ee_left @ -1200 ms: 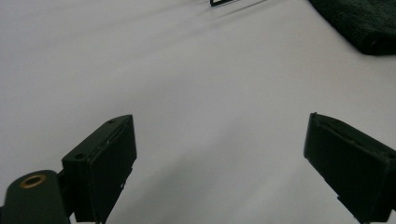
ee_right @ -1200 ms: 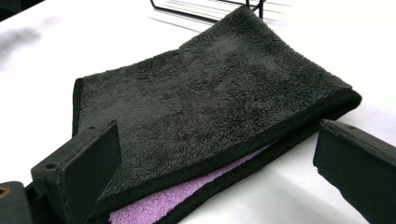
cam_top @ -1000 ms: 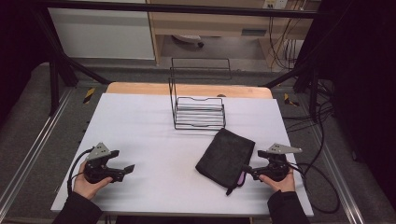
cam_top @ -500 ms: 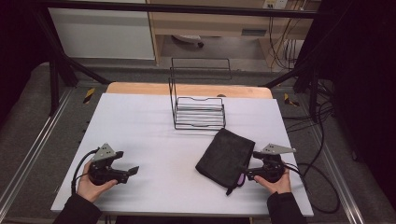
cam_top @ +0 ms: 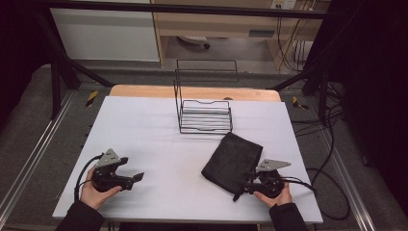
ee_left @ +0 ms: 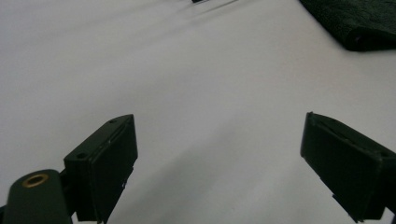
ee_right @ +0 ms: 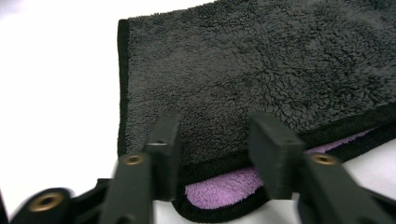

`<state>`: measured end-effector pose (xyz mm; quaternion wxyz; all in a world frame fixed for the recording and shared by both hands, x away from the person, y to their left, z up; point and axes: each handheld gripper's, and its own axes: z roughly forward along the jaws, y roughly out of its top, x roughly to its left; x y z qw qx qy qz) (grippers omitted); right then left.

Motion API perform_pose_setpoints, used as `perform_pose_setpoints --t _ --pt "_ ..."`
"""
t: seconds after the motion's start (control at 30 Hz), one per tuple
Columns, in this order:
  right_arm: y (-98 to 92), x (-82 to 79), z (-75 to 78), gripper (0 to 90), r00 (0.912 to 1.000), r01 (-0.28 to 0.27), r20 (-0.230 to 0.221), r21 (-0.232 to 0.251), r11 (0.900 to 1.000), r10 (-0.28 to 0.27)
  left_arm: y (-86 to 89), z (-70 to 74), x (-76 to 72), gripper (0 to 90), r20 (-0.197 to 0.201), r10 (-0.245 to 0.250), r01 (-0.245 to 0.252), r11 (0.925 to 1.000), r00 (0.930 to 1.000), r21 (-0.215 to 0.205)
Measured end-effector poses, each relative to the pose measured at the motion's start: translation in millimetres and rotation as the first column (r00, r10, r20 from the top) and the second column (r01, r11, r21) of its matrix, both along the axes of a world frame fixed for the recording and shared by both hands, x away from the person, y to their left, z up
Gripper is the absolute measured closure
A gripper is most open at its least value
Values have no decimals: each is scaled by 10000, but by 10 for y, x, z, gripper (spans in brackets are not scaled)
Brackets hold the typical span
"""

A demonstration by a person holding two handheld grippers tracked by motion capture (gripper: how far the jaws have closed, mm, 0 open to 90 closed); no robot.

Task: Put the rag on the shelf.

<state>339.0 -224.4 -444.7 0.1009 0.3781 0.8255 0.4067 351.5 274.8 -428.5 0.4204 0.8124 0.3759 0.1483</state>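
Note:
A dark grey folded towel with a purple underside lies flat on the white table, right of centre. My right gripper sits at the towel's near corner, pointing left. In the right gripper view its jaws straddle the towel's black hem. They have just been closing and stand partly apart, with the hem and purple layer between them, the fabric not visibly pinched. My left gripper rests at the front left, wide open over bare table, the towel's edge far ahead of it.
A black wire rack stands behind the towel near the table's far edge, on the wooden strip. Cables trail off the table's right side. Bare white surface lies between the two grippers.
The right gripper has slid left onto the towel's near corner and its jaws have narrowed around the hem. The left gripper has barely shifted.

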Motion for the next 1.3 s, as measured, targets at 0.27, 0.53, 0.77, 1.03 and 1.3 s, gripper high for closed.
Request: perform_pose_setpoints --t 0.27,0.53,0.77,1.03,1.3 --pt "49 -33 -28 817 9991 227 363 -636 9977 -205 -5 0 0 124 -37 8 -8 10000 10000 6" --pt "-37 -22 91 888 9984 390 436 -521 9979 -367 -15 4 3 139 -112 52 -53 9999 9999 -99" --pt "-152 50 109 868 9994 341 124 -402 9986 -336 -109 25 -5 145 -237 11 -16 9998 9997 -206" --pt "-210 97 144 603 9924 1106 540 12 9939 -1105 -458 158 22 180 -281 -222 219 9997 9994 -105" --pt "-254 402 55 622 9701 2367 605 -239 9713 -2349 -960 251 134 243 -374 -758 759 9971 9964 12"
